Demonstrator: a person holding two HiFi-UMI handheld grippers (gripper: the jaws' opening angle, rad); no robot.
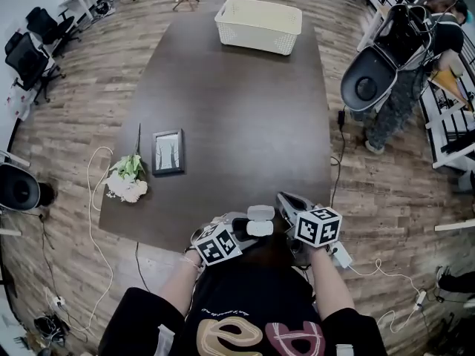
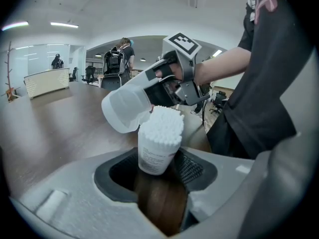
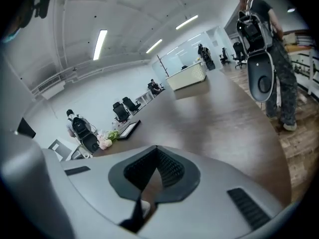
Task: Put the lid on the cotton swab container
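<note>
Much bare table (image 1: 245, 110) beyond container (image 2: 158, 146)

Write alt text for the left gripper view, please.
An open cotton swab container, packed with white swabs, sits between the jaws of the left gripper. The right gripper holds its translucent lid tilted beside the swab tops, over a dark wooden table.
</note>
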